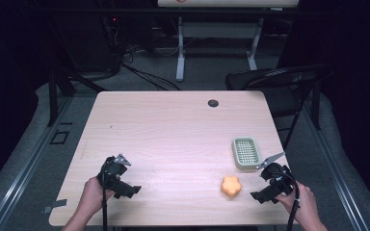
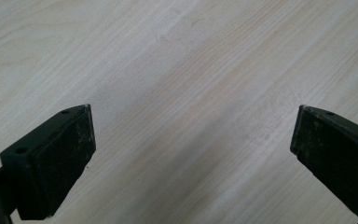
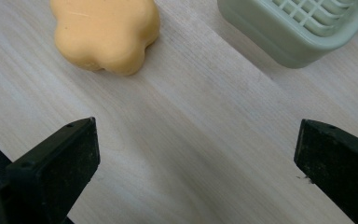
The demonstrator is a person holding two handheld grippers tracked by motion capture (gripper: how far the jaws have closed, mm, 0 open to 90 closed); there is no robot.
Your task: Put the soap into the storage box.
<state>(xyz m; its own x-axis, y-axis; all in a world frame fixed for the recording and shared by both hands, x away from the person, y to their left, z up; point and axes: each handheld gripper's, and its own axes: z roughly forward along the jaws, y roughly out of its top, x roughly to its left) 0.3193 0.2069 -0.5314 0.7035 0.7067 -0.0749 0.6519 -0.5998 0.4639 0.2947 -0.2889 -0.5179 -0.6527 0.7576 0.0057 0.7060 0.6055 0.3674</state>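
A pale wooden bench (image 1: pixel 173 130) carries two small things near its right front corner: an orange flower-shaped soap (image 1: pixel 231 186) and a light green soap dish (image 1: pixel 246 152) with a slatted grid inside. The soap lies flat on the bare wood, just in front of the dish and slightly to its left, close to it but not touching. The right gripper (image 1: pixel 262 192) sits low at the bench's right front edge, held in the person's right hand (image 1: pixel 302 204), just to the right of the soap and in front of the dish. Its jaws stand wide apart with nothing between them; in the right gripper view the soap (image 3: pixel 106 32) lies ahead of the left jaw and the corner of the dish (image 3: pixel 298 28) ahead of the right jaw, both clear of the pads, with only wood grain in the gap. The left gripper (image 1: pixel 127 185) rests near the left front of the bench, held in the left hand (image 1: pixel 94 197), well apart from the soap and dish. Its jaws are also spread wide and hold nothing; the left gripper view shows bare bench (image 2: pixel 182 93) between them. A small dark round cap (image 1: pixel 213 103) sits in the bench top near the far edge, and a black folding chair (image 1: pixel 279 82) stands on the floor beyond the bench's right far corner.
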